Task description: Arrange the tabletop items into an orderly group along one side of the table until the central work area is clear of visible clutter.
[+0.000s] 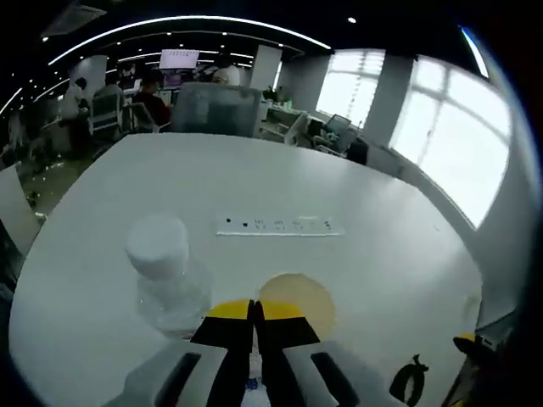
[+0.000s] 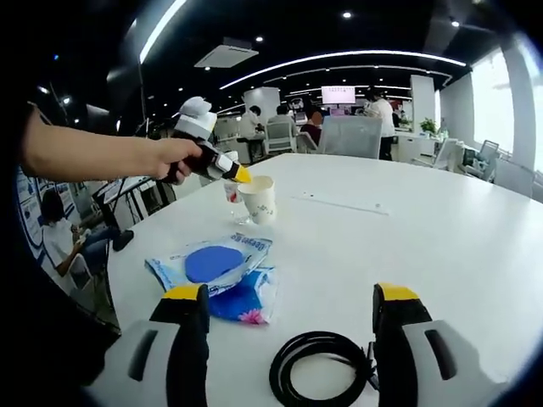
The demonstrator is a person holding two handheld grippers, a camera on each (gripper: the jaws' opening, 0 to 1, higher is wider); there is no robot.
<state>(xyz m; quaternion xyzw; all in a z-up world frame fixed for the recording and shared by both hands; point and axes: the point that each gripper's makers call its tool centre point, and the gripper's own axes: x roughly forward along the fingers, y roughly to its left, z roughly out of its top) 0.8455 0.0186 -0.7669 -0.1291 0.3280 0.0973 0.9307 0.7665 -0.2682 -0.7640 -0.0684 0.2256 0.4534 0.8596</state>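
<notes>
The left claw (image 1: 255, 315) is hovering with its yellow-tipped jaws pressed together, nothing between them, just above the paper cup (image 1: 296, 302), whose open mouth is facing up toward the camera. In the right gripper view that same claw (image 2: 244, 176) is reaching in from the left, held by a person's hand (image 2: 174, 157), its tip sitting at the rim of the cup (image 2: 258, 199). The cup is standing upright near the counter (image 2: 441, 237) edge, its long axis vertical. A clear bottle with a white cap (image 1: 163, 271) is standing just beside it, also upright.

The right claw (image 2: 291, 314) is waiting with its jaws spread wide, empty, over a coiled black cable (image 2: 321, 369) lying flat on the counter. Near it a blue-and-white packet (image 2: 222, 270) is lying flat, its long side running roughly toward the cup.

The step in hand appears to be taking the cup. To do it well, the left claw would likely need to part its jaws first, then straddle the thin wall near the rim and squeeze lightly, since paper crushes easily; keeping the cup vertical matters if anything is inside, which cannot be told here.
</notes>
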